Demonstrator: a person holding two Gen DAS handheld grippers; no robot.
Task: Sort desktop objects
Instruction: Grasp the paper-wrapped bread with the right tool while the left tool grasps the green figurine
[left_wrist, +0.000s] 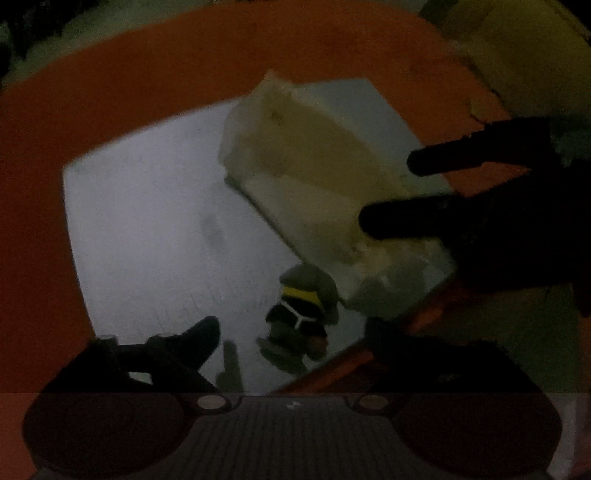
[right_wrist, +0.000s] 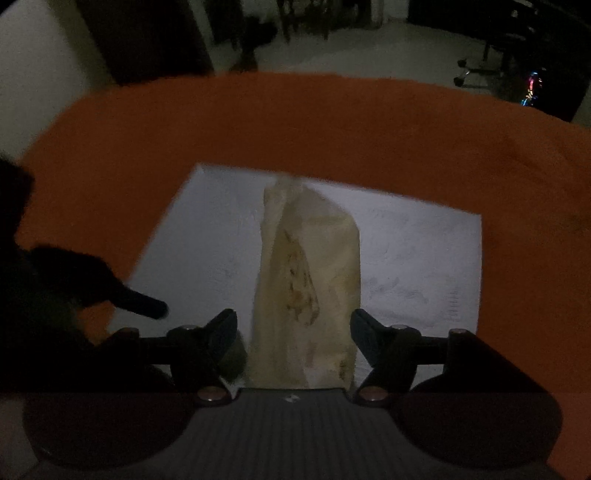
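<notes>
The room is dim, and an orange cloth (right_wrist: 332, 122) is covering the desk, with a white sheet (right_wrist: 413, 251) lying flat on top of it. A long, pale, cream-coloured bag (right_wrist: 314, 280) is lying on that sheet, running from the near edge toward the far one. It is looking crinkled and semi-transparent, with brownish blotches showing through its left side, and its far end is tapering into a bunched, twisted tip.

The right gripper (right_wrist: 293, 328) is hanging over the near end of the bag, pointing steeply downward. Its two dark fingers are standing apart, one on either side of the bag, and neither pad is pressing on it; a sliver of white sheet is showing between each pad and the bag. So this gripper is spread and gripping nothing.

From the left wrist camera, the bag (left_wrist: 314, 177) is lying diagonally across the sheet, and the right gripper's fingers (left_wrist: 417, 218) are reaching in from the right over its near end. Just beside that end a small figurine (left_wrist: 301, 317) is lying on the sheet, greyish-green and black with a yellow band and thin white lines; its details are blurring in the poor light. The left gripper (left_wrist: 291, 332) is hovering around the figurine with its fingers set wide, the left fingertip (left_wrist: 207, 332) well clear of it, the right finger dark and hard to make out. It is clasping nothing.
</notes>
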